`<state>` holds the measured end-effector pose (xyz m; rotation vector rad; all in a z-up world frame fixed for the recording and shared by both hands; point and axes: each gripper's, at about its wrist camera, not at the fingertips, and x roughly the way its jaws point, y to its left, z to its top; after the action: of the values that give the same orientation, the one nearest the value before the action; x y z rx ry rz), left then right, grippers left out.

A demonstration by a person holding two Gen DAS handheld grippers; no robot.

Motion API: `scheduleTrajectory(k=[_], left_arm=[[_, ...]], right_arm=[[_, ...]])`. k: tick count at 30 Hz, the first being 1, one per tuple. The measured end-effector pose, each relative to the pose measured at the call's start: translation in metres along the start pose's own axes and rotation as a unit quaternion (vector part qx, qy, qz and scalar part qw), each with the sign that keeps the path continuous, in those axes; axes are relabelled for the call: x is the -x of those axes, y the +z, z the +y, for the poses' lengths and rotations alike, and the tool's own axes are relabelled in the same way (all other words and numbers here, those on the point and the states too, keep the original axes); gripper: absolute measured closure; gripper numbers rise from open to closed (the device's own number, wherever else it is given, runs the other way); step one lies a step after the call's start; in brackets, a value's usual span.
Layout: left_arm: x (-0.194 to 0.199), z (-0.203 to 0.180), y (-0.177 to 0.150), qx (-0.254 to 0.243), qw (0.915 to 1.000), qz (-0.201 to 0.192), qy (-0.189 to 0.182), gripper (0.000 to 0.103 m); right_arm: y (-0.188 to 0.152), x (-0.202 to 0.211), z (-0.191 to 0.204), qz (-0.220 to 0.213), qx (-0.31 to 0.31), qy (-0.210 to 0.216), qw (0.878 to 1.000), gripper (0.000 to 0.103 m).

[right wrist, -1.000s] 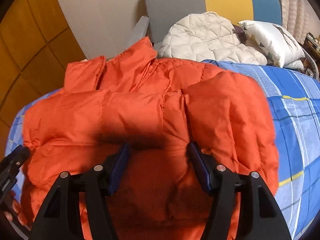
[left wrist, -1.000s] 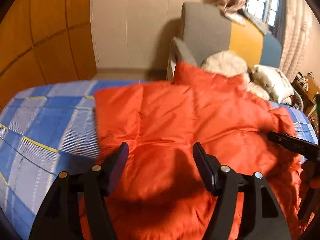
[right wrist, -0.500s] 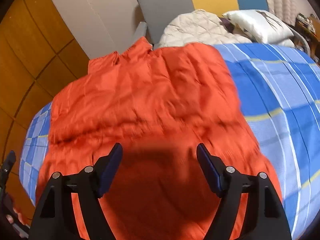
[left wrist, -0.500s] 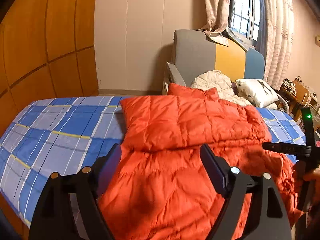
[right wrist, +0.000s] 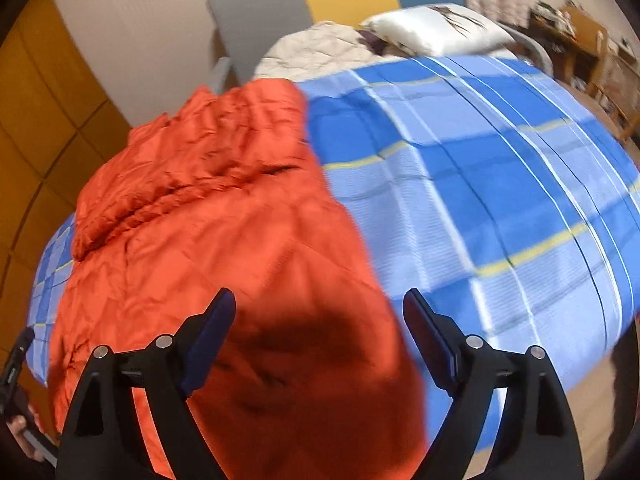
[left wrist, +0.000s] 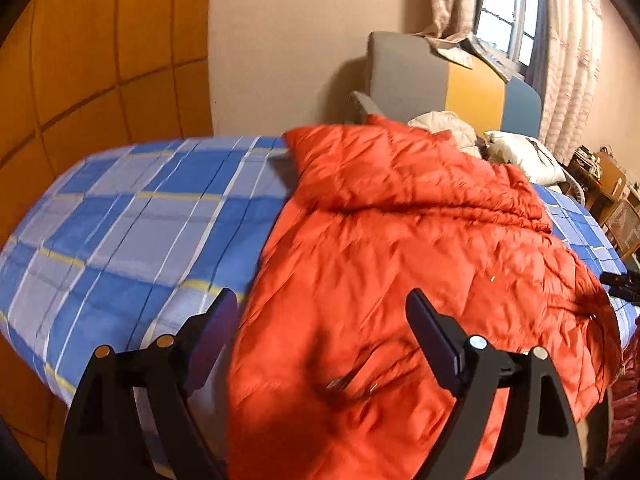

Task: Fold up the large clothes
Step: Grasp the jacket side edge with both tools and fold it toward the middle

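A large orange puffer jacket [left wrist: 400, 264] lies on the blue plaid bed [left wrist: 132, 216], its upper part folded down over the body, its lower hem hanging over the near edge. My left gripper [left wrist: 320, 340] is open and empty, above the jacket's near left part. My right gripper [right wrist: 318, 336] is open and empty, above the jacket's [right wrist: 224, 232] near right edge beside bare bedsheet [right wrist: 480, 184]. The tip of the right gripper shows at the right of the left wrist view [left wrist: 620, 282].
A grey, yellow and blue armchair [left wrist: 440, 76] stands behind the bed with a cream quilted jacket [right wrist: 320, 48] and a white pillow [right wrist: 432, 28] on it. Orange wall panels [left wrist: 100, 40] are on the left. Shelves with clutter [left wrist: 600, 176] stand at the far right.
Both grippers have pulled back and up from the jacket toward the bed's near edge. The jacket's folded top now lies flat. Both grippers stay open.
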<state>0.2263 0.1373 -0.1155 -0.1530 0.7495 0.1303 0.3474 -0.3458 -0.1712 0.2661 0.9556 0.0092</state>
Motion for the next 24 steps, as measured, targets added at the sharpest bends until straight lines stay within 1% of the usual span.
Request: scheduleTrajectory(k=[4,7,9,12,14,17,20,21,22,23,24], left_arm=[[0.006,0.032,-0.02,0.032,0.9991,0.02,-0.018,0.017],[0.007,0.056,-0.04,0.063,0.9958,0.046,-0.047,0.019],[0.006,0.065,-0.052,0.082,0.9929,0.06,-0.061,0.025],[0.002,0.078,-0.072,0.119,0.9852,0.087,-0.088,0.031],[0.0,0.081,-0.081,0.134,0.9807,0.096,-0.105,0.036],[-0.003,0.08,-0.089,0.148,0.9744,0.107,-0.131,0.043],[-0.008,0.073,-0.093,0.146,0.9704,0.121,-0.15,0.051],[-0.008,0.071,-0.093,0.145,0.9695,0.124,-0.155,0.053],[-0.01,0.067,-0.095,0.141,0.9685,0.129,-0.159,0.054],[-0.013,0.063,-0.098,0.139,0.9679,0.135,-0.16,0.059],[-0.015,0.062,-0.099,0.139,0.9674,0.138,-0.16,0.065]], right_arm=[[-0.02,0.002,-0.029,0.018,-0.027,0.016,0.999,0.018],[-0.032,0.004,-0.04,0.025,-0.046,0.045,0.998,0.018],[-0.041,0.005,-0.045,0.03,-0.055,0.069,0.996,0.018],[-0.05,0.007,-0.048,0.034,-0.061,0.093,0.993,0.018],[-0.055,0.008,-0.049,0.038,-0.065,0.113,0.991,0.018],[-0.06,0.006,-0.047,0.047,-0.061,0.127,0.989,0.018],[-0.066,0.003,-0.041,0.06,-0.047,0.142,0.987,0.018],[-0.068,0.002,-0.038,0.064,-0.037,0.143,0.987,0.021],[-0.07,0.001,-0.033,0.067,-0.026,0.14,0.987,0.026],[-0.072,0.0,-0.031,0.068,-0.019,0.136,0.988,0.03],[-0.073,0.0,-0.029,0.069,-0.012,0.133,0.989,0.038]])
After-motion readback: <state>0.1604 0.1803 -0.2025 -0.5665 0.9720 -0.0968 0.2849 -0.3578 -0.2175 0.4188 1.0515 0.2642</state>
